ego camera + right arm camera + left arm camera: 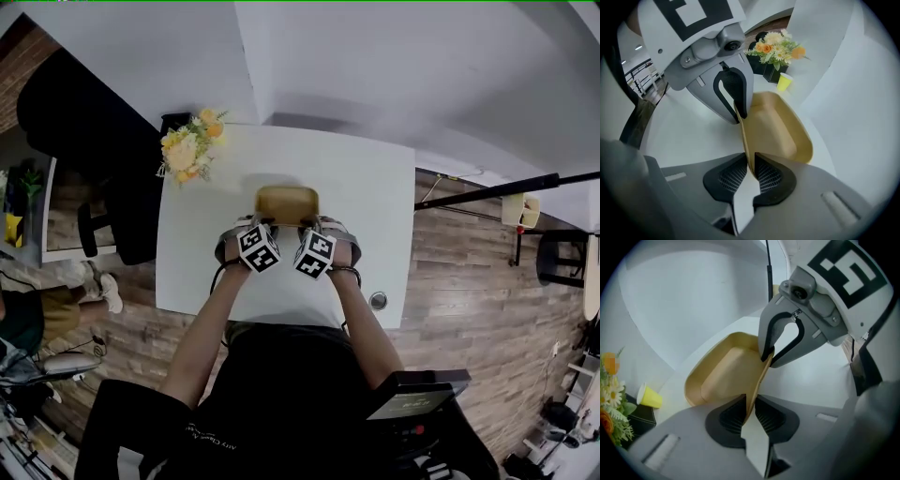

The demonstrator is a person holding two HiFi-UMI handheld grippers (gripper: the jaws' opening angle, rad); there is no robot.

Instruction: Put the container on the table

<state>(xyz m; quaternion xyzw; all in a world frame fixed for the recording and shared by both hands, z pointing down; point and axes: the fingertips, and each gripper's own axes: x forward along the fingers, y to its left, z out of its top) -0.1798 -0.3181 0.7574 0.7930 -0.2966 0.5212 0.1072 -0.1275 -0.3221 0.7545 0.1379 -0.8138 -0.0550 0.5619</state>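
While the left gripper (751, 405) and right gripper (751, 167) both pinch the container (287, 203) (near rim), lower it level onto the table (375, 187).

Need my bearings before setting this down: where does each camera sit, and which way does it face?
Head view: on the person's head, steeply down onto the table; forearms, left gripper, right gripper show.
Left gripper view: rides the left gripper, looks along its fingers at the container, rim between them; right gripper opposite.
Right gripper view: rides the right gripper, faces the other way; left gripper opposite.
Shared: both gripper views show the container and flowers.
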